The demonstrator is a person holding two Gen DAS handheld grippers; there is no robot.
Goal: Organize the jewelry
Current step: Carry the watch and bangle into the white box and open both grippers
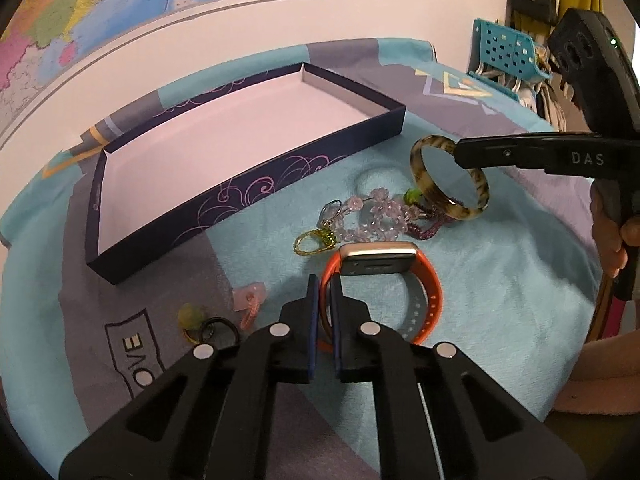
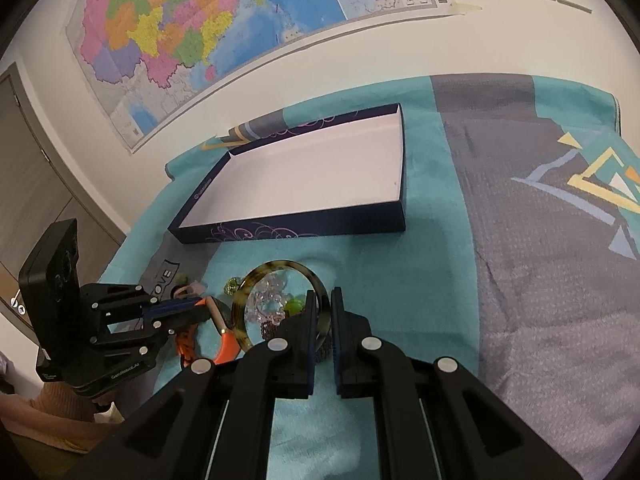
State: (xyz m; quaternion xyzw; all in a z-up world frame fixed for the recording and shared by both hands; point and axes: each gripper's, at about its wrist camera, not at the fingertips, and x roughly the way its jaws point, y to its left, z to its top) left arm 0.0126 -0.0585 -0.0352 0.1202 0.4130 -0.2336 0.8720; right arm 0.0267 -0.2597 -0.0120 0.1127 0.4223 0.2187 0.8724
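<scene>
My left gripper (image 1: 325,280) is shut on the strap of an orange watch (image 1: 428,280) with a gold case, which lies on the blanket. My right gripper (image 2: 325,294) is shut on a tortoiseshell bangle (image 2: 256,276) and holds it tilted above the pile of jewelry; from the left wrist view the bangle (image 1: 428,188) hangs from that gripper (image 1: 458,154). Below it lie a pink bead bracelet (image 1: 380,216), a yellow-green ring (image 1: 314,242) and a dark red beaded piece (image 1: 430,228). A dark blue box lid (image 1: 256,196) with a white inside stands empty behind them.
Small pieces lie at the left front: a pink clip (image 1: 252,300) and a dark ring with a green bead (image 1: 208,324). A teal and grey blanket (image 2: 520,280) covers the table. A wall with a map (image 2: 200,32) is behind. A teal rack (image 1: 508,52) stands far right.
</scene>
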